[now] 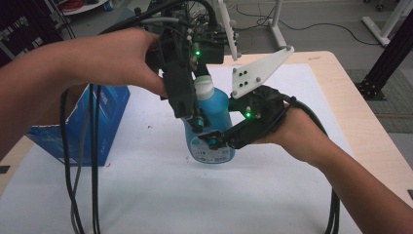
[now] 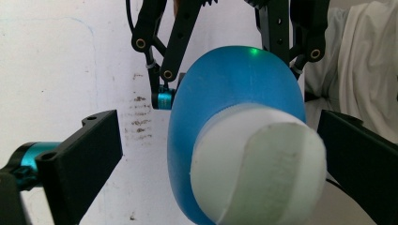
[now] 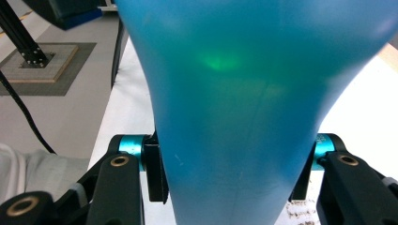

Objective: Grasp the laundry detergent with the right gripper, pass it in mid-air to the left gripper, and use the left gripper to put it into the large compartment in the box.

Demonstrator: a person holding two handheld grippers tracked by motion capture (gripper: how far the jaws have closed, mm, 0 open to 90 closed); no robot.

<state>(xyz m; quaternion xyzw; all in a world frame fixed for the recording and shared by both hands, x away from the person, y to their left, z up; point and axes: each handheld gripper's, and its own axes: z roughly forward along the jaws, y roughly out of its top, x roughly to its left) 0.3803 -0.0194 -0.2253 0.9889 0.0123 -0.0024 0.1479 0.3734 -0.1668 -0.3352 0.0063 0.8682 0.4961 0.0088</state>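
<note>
Right claw (image 1: 221,139) is clamped across the blue bottle (image 1: 210,124), which stands upright on the white surface (image 1: 272,195). Left claw (image 2: 216,154) hangs spread wide, its jaws flanking the white cap (image 2: 258,171) without touching. Smooth, rigid plastic looks slippery; the narrower waist seems the safest hold. Left gripper view reveals the cap's flat top; high view adds a blue box (image 1: 80,126) beyond.

Centre of table: blue bottle (image 1: 213,122) standing upright, right gripper (image 1: 220,138) closed around its body, blocking approach from the right.
Above bottle: left gripper (image 2: 216,154) straddling the white cap (image 2: 260,171), jaws clear of it on both sides.
Left side: blue box (image 1: 85,124), with cables (image 1: 80,185) hanging just before it.
Near edge: bare white table cover (image 1: 204,200), open passage.
</note>
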